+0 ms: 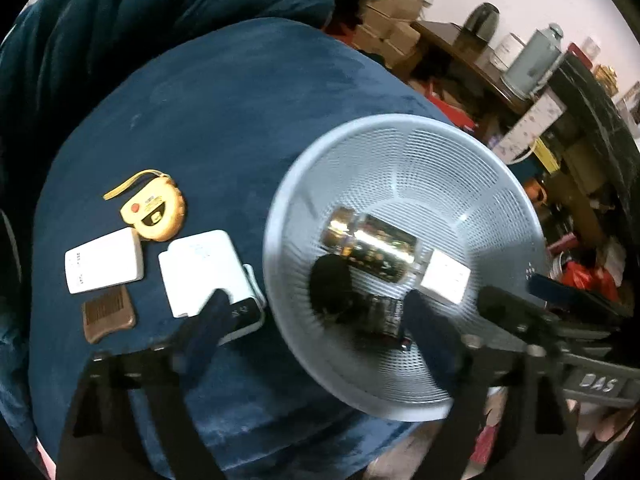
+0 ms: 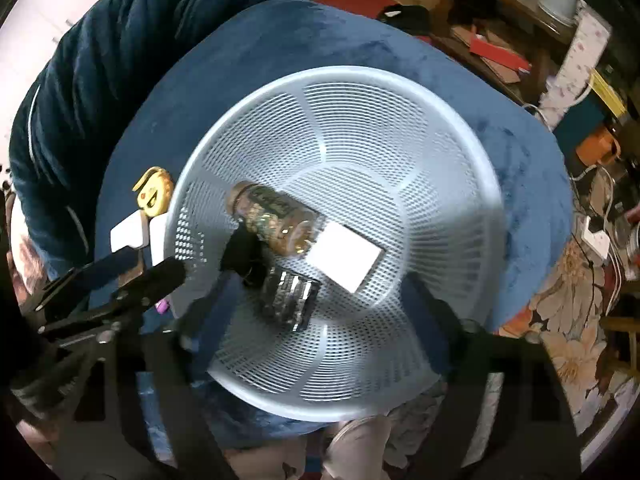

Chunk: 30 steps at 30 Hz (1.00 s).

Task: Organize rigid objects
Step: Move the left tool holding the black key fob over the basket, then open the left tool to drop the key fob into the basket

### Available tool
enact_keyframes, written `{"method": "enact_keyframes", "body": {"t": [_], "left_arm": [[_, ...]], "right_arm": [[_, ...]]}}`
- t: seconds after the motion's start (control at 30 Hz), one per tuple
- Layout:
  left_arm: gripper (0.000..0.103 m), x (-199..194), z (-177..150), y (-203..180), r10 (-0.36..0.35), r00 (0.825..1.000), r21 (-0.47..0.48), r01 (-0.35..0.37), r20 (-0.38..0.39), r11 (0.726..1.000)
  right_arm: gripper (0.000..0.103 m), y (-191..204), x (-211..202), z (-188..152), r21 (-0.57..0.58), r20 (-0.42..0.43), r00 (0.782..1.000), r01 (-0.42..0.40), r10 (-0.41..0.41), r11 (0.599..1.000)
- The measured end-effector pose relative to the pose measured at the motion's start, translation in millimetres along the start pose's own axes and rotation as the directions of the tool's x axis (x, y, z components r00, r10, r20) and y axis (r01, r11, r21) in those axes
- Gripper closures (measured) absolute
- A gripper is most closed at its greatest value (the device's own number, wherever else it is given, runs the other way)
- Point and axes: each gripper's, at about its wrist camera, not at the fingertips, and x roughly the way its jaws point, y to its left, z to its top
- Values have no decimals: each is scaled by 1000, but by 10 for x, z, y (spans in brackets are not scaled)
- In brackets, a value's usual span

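A pale blue mesh basket (image 1: 460, 168) (image 2: 400, 128) stands on a blue velvet-covered table (image 1: 224, 112). In it lie a gold-capped jar (image 1: 372, 250) (image 2: 276, 218), a white box (image 1: 446, 282) (image 2: 346, 258), a black round thing (image 1: 332, 288) and a dark shiny box (image 2: 290, 298). Left of the basket lie a yellow tape measure (image 1: 156, 210), a white flat box (image 1: 104, 266), a white device (image 1: 208, 276) and a brown comb (image 1: 107, 318). My left gripper (image 1: 316, 332) is open, straddling the basket's near-left rim. My right gripper (image 2: 320, 320) is open above the basket, empty.
A dark blue padded jacket (image 1: 120, 12) lies at the table's far left. Shelves with boxes, a kettle (image 1: 482, 20) and a flask (image 1: 536, 58) stand at the right. A floral floor (image 2: 568, 320) shows beyond the table's right edge.
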Motion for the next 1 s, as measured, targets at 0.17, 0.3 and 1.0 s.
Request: {"method": "enact_keyframes", "body": {"t": [0.17, 0.3, 1.0], "left_arm": [[1, 13, -27, 88, 2, 1000, -2, -2, 6, 1000], [1, 6, -40, 112, 3, 1000, -4, -3, 12, 1000], [1, -49, -61, 310, 14, 999, -14, -13, 34, 1000]], "right_arm": [[0, -20, 5, 2, 16, 2, 1000, -1, 1, 1000], [0, 28, 14, -2, -4, 0, 1000, 10, -10, 1000], [0, 172, 52, -21, -39, -5, 999, 39, -39, 998]]}}
